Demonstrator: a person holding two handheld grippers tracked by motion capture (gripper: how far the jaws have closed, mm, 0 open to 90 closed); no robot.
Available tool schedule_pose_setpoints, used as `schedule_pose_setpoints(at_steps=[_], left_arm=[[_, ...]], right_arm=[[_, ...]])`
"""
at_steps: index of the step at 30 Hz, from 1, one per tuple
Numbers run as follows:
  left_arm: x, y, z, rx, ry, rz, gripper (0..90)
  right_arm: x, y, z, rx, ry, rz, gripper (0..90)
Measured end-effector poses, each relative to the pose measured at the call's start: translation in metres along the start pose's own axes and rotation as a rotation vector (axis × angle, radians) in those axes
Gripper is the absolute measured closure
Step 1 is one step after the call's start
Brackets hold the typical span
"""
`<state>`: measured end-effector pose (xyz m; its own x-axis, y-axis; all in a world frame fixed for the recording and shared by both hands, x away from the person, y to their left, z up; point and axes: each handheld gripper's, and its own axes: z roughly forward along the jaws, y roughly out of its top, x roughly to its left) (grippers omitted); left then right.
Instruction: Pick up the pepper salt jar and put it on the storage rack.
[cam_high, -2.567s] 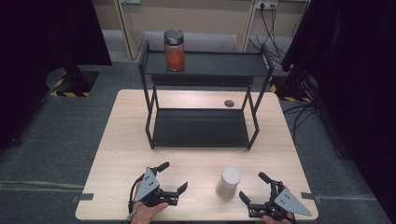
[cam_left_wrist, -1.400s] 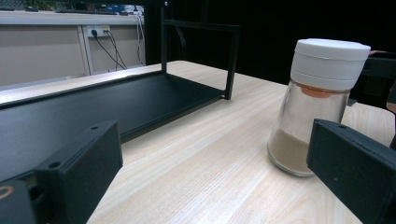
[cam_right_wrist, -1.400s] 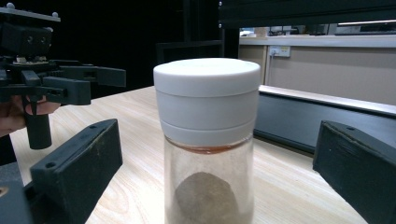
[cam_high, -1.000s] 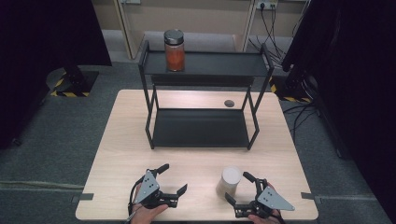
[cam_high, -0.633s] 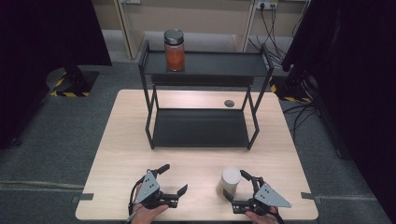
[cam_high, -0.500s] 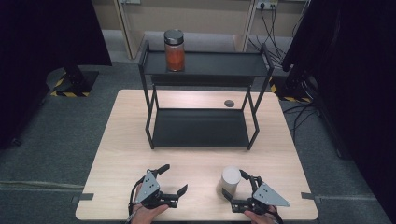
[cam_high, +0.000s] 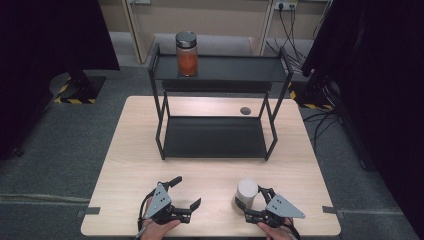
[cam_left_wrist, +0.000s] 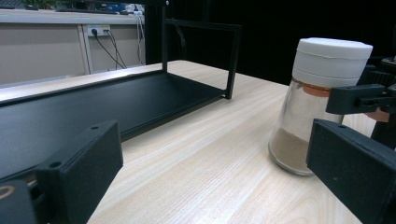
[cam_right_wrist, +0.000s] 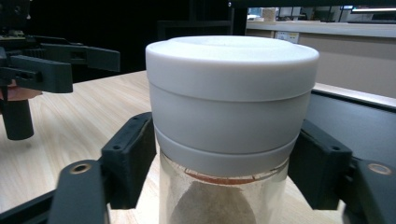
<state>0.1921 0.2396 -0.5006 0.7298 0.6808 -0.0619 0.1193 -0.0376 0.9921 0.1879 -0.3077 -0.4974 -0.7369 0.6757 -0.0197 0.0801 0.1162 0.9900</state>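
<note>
One worktop (cam_high: 135, 150): a rectangular slab of pale, fine-grained wood laminate with rounded corners, set on grey carpet.

One rack (cam_high: 215, 137): two-tiered, of matte black metal, with thin square-section legs and two flat rectangular shelves, standing at the worktop's far half.

Two claws, each of black moulded plastic with angular jaws and a grey three-cornered plate on top. The left claw (cam_high: 185, 195) lies at the near left edge with its jaws spread wide and nothing between them. The right claw (cam_high: 248, 202) lies at the near right edge; its jaws have just been closing and now press on both sides of the shaker, just under the cap, as the right gripper view shows.

Two jars. The tall jar (cam_high: 187, 54) is a clear glass cylinder with a dark metal lid and orange-red contents, upright at the left end of the rack's top shelf. The shaker (cam_high: 246, 194) is clear glass flaring toward the base, with a smooth white stepped plastic cap and a low heap of tan powder; it stands upright on the worktop at the near right, well apart from the rack.

One small disc (cam_high: 245, 110): dark, round, flat on the worktop behind the rack's right side.
</note>
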Motion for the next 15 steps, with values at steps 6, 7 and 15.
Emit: schedule_pose_setpoints(at_steps=[6,7,15], left_arm=[[-0.0002,-0.0004,-0.0001,-0.002,0.001,-0.001,3.2],[-0.0001,-0.0005,-0.0001,-0.002,0.001,-0.001,3.2],[0.0,-0.0006,-0.0005,-0.004,0.001,0.0,3.2]], right_arm=[[0.0007,0.0011,-0.0005,0.004,-0.007,-0.001,35.2],[0.0007,0.0011,-0.0007,0.003,-0.008,-0.001,35.3],[0.0021,0.0032,-0.0032,0.006,-0.019,0.0,35.4]])
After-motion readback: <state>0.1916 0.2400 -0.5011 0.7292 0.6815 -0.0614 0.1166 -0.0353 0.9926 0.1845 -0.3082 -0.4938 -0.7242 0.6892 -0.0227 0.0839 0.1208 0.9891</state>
